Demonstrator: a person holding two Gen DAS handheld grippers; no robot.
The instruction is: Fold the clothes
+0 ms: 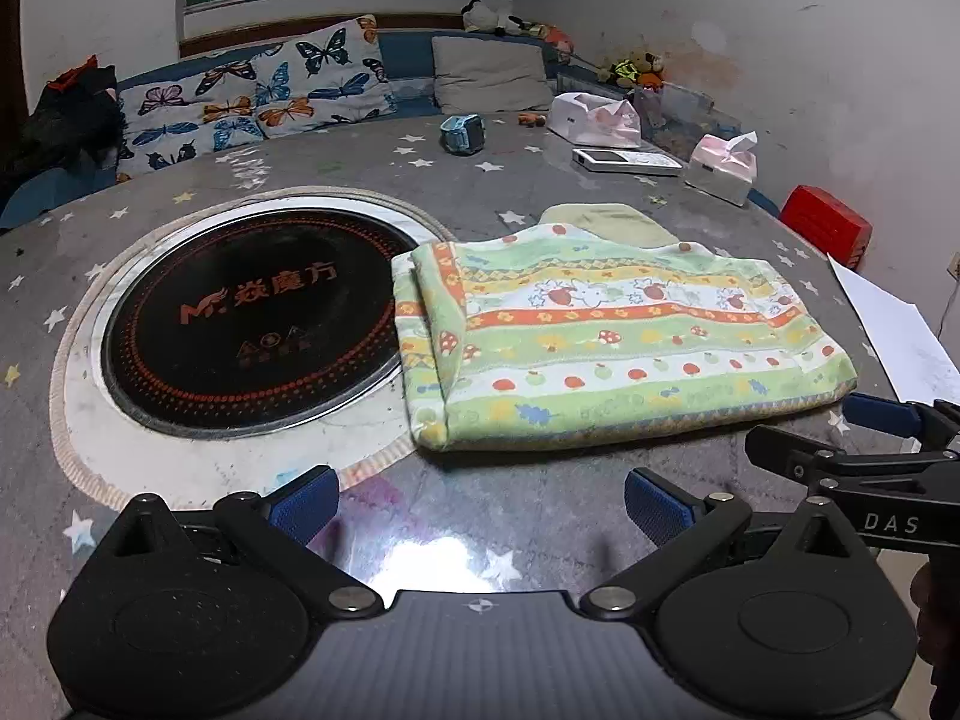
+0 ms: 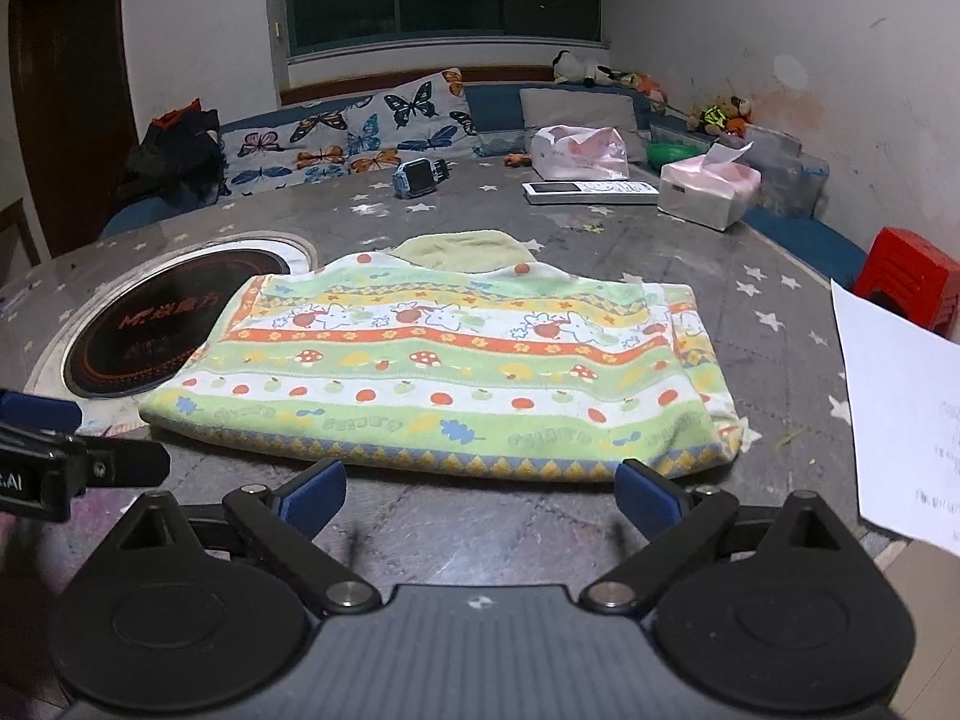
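A folded child's garment (image 1: pixel 624 330) in green, white and orange stripes with mushrooms and apples lies flat on the grey star-print table (image 1: pixel 510 498). It also shows in the right wrist view (image 2: pixel 444 372). A plain yellow-green piece (image 2: pixel 462 252) pokes out behind it. My left gripper (image 1: pixel 480 504) is open and empty, just in front of the garment's near left part. My right gripper (image 2: pixel 480 495) is open and empty, just short of the garment's near edge. The right gripper also shows at the right of the left wrist view (image 1: pixel 882 426).
A round black induction cooktop (image 1: pixel 252 312) is set into the table left of the garment. A white sheet of paper (image 2: pixel 900 420) lies at the right edge. Tissue packs (image 2: pixel 708 189), a white remote (image 2: pixel 588 191) and a blue toy (image 2: pixel 420 177) stand at the back. A red stool (image 2: pixel 906 276) is beside the table.
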